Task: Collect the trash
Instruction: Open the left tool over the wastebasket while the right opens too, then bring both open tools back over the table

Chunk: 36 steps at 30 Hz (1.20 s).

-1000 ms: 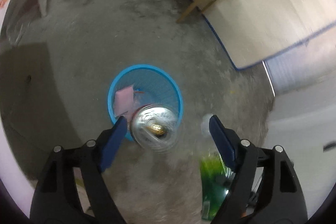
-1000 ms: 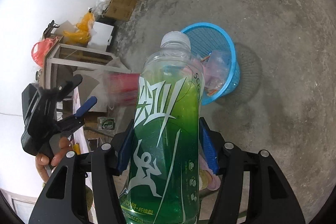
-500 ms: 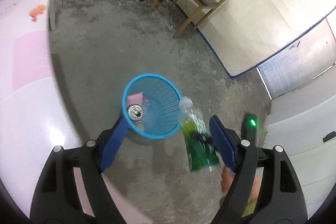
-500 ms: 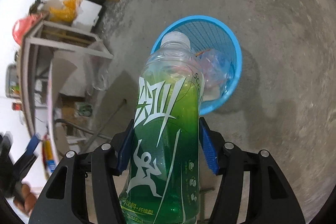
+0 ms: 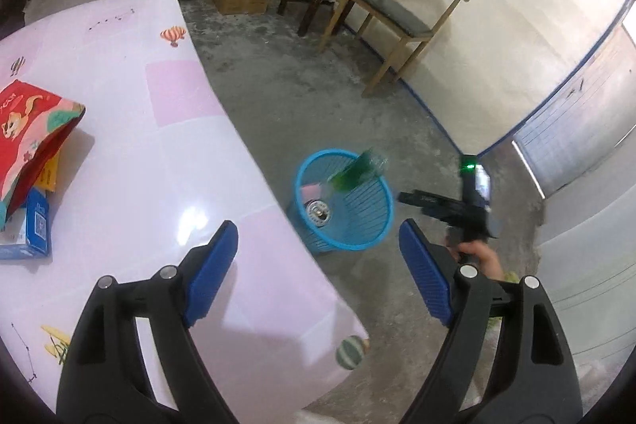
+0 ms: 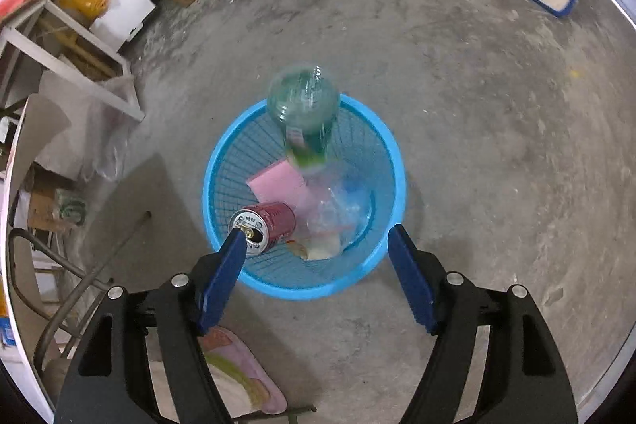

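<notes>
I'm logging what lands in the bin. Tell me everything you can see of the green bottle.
The green bottle is clear plastic with green liquid inside, motion-blurred. It is tipped neck-down, its round base toward the right wrist camera, at the far rim of the blue basket, above a pink pad and a red can. Nothing grips it; whether it touches the rim is unclear.

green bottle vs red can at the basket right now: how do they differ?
Pose: the green bottle is motion-blurred at the blue basket's far rim, base toward the right wrist camera; the red can lies on its side inside, top facing the camera.
Material: the bottle is clear plastic with green liquid; the can is opaque metal.
Size: the bottle looks longer.
Shared: both are drink containers, and neither is held by a gripper.
</notes>
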Motion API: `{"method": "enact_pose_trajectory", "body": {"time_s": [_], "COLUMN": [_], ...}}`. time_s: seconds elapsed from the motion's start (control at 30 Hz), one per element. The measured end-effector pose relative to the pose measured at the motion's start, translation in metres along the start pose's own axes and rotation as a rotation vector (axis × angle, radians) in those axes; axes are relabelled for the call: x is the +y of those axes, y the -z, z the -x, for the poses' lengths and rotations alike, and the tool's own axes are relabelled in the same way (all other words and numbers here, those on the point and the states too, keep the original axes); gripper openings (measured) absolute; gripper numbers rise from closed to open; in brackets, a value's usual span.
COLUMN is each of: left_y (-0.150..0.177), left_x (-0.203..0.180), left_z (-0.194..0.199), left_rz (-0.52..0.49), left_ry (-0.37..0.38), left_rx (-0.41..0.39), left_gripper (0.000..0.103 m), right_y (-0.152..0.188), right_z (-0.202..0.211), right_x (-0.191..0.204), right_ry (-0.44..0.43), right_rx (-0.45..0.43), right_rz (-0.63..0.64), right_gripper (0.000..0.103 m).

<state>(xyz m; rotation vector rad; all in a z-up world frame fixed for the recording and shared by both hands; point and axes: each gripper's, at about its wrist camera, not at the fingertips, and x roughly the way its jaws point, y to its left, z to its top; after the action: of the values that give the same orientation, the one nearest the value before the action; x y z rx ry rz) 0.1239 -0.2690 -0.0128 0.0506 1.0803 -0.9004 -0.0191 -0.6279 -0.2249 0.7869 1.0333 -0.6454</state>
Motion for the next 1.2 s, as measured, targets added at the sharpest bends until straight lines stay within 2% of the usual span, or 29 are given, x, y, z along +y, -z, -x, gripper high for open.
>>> {"method": "enact_pose_trajectory", "body": {"time_s": [0.2,0.53,0.77,0.9,0.97,1.07,1.2], "left_y": [0.001,0.009,-0.013,-0.038,-0.051,-0.060,-0.068], "left_x": [-0.007,-0.005,-0.018,-0.034,-0.043,-0.061,-0.077], "left_z": [-0.005,0.021,0.027,0.037,0.051,0.070,0.079], "left_rz": [-0.029,-0.030,-0.025,0.025,0.040,0.008,-0.014], "left_ry": [-0.026,-0.045,-0.078,-0.034,0.002,0.006,0.031], "left_rx": [0.011,-0.046,-0.044,-0.016,-0.047,-0.098,-0.093], "left_gripper": [0.079,0.079,0.079,0.079,0.079,0.079,0.079], "right_y": [0.023,0.053,0.067,0.078,0.081,0.082,0.083], "right_z": [0.032,0.086,0.091,0.088,0.092,0.105,0.118], "right_x": [-0.017,-0.012,0.010,0.020,0.023,0.025,0.024], "right_ry": [0.005,-0.030,-0.024,-0.004,0.002,0.005,0.010], "right_rx": [-0.040,-0.121,-0.102,-0.071,-0.072,-0.098,-0.129], "right_rz": [-0.037,-0.024,0.032,0.049,0.049,0.047,0.029], "right_gripper": [0.072,0.072,0.072,0.072,0.072,0.072,0.072]}}
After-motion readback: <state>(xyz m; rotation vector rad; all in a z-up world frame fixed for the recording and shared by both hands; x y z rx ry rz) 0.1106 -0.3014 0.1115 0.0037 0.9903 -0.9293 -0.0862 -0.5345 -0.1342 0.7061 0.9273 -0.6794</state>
